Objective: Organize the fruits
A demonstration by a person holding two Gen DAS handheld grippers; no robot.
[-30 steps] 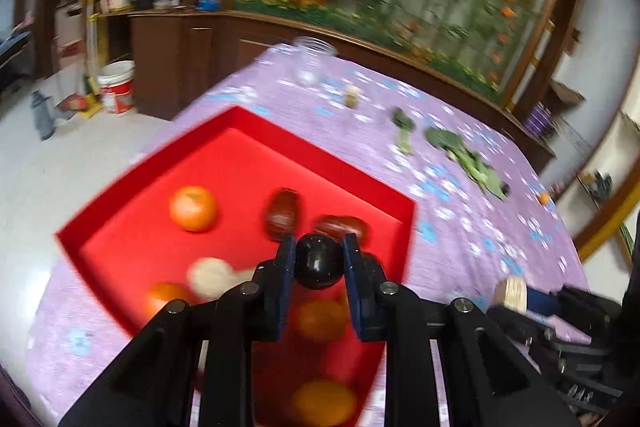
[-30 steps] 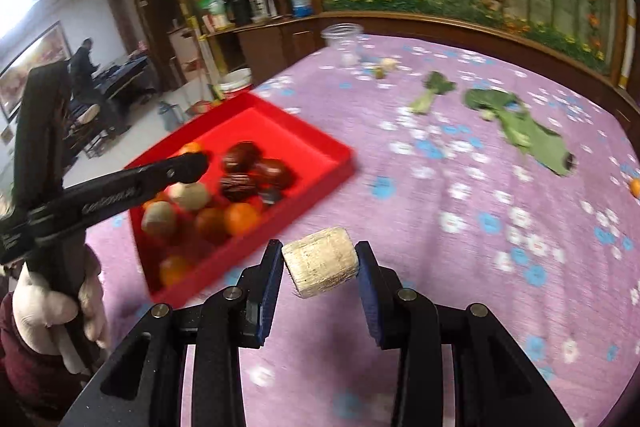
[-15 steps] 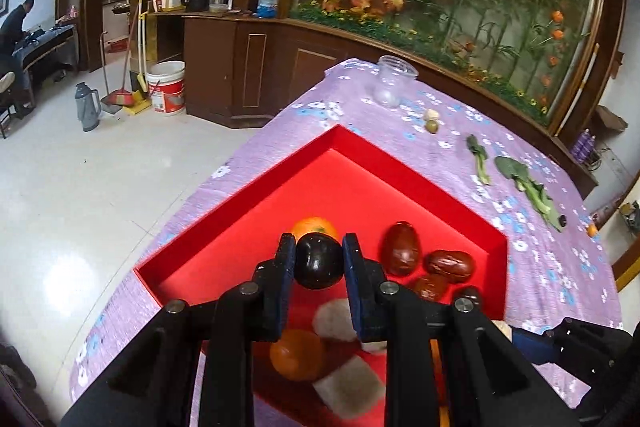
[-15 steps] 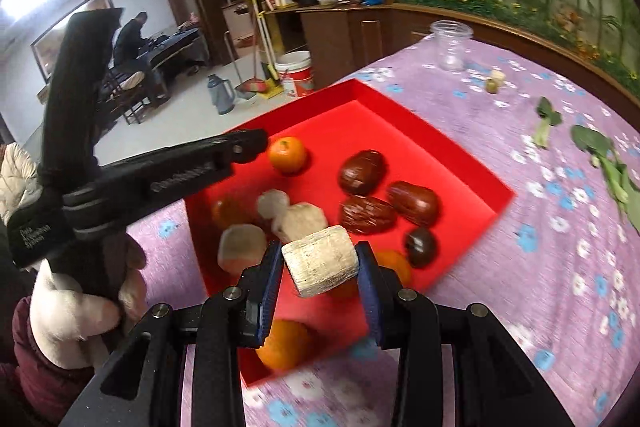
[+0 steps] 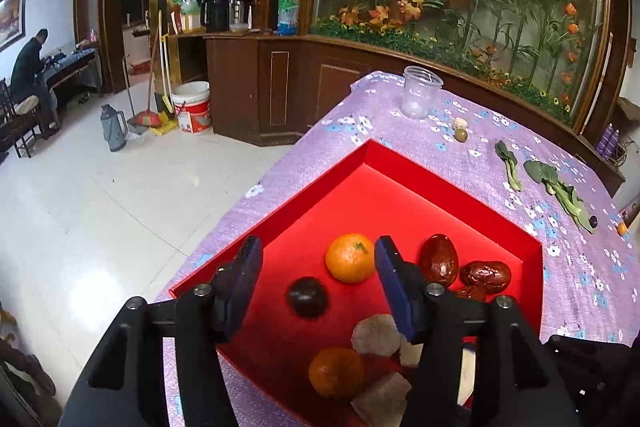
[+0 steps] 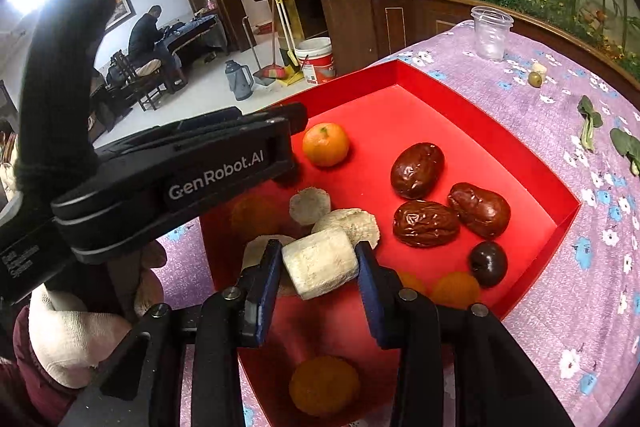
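The dark fruit [image 5: 307,297] lies in the red tray [image 5: 404,157] between the spread fingers of the released left claw [image 5: 316,273]. The right claw [image 6: 318,269] grips a pale chunk [image 6: 320,263] above the tray's near-left part, probably to place with similar pieces. Only the right view shows the three dates [image 6: 417,171] unobstructed; the dark fruit beneath the left claw is hidden there.
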